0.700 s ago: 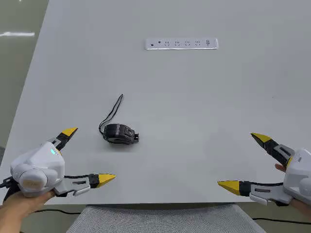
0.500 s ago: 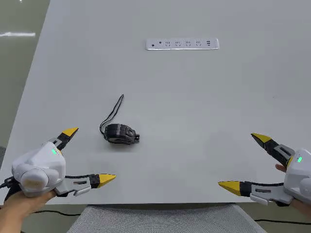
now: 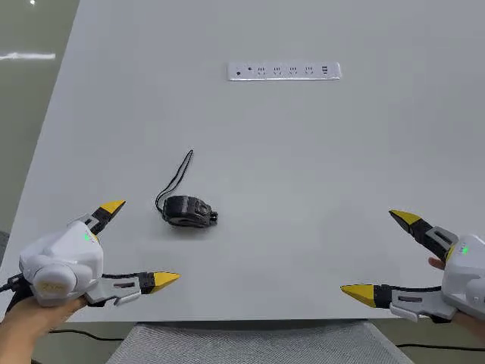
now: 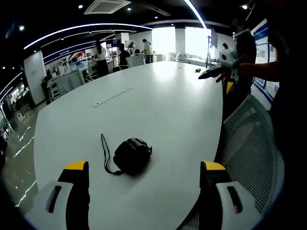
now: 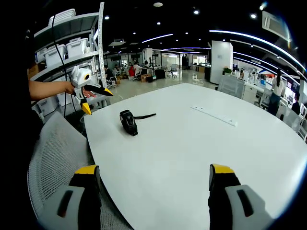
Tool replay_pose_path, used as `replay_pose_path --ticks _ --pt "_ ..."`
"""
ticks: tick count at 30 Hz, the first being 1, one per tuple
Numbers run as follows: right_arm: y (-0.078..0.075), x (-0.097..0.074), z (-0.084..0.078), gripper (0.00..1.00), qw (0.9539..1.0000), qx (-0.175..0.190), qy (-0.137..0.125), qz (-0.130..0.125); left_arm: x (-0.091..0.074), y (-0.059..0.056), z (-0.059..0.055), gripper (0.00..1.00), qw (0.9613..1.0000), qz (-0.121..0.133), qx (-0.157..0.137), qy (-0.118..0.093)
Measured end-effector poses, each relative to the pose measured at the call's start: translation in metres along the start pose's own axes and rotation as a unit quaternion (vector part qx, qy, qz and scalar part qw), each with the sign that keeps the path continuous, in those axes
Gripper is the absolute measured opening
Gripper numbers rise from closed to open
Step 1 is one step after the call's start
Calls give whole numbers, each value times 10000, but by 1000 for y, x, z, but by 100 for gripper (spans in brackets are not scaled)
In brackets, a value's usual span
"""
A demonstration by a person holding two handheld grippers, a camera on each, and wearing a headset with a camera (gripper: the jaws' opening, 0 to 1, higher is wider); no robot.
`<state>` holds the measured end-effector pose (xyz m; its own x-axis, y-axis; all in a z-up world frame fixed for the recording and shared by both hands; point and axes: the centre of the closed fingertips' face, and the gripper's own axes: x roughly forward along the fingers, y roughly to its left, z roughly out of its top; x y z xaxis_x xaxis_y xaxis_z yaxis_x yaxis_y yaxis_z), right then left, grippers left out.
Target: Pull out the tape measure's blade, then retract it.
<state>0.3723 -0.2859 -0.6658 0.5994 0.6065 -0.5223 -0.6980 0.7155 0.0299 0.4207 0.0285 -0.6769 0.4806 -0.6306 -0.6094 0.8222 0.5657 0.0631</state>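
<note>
Left tongs: held low over the near edge of the pale grey tabletop, toward its left corner. The white body is cupped from below by the left hand. The yellow-tipped jaws are spread wide and level with the surface, and nothing is held between them.
Left tongs' aim: the jaws are pointed forward and inward. In the left gripper view the tape measure is seen framed between the two tips, a little way ahead and untouched.
Right tongs: held over the near edge toward the right corner, with the right hand's fingers just seen behind the body. The jaws are opened wide and are empty, and they are angled inward toward the middle of the tabletop.
Spacing of the tongs: they are kept well apart, one at each side of the near edge. Each is seen in the other's gripper view, held out on a raised forearm.
Black, rounded tape measure: laid on the tabletop left of its middle, nearer the near edge than the far one. It is closer to the left tongs than to the right.
Thin black wrist cord: looped out from the case toward the far edge.
White power strip: laid flat near the far edge, well apart from the tape measure.
Grey mesh chair back: seen just below the near edge.
</note>
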Motion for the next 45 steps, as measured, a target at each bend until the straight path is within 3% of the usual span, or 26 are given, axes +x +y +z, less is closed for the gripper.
replay_pose_path --ticks 11,21,32,45 --pt "-2 4 6 94 9999 -125 -22 97 10 7 9 93 9998 -61 164 1" --pt "1 13 7 89 9991 -308 59 302 18 9 10 86 9982 -331 483 107" --pt "4 32 11 80 9963 -639 98 575 28 15 5 74 9928 -631 946 369" --pt "8 58 23 72 9928 -875 46 822 43 24 -3 66 9864 -878 1262 580"
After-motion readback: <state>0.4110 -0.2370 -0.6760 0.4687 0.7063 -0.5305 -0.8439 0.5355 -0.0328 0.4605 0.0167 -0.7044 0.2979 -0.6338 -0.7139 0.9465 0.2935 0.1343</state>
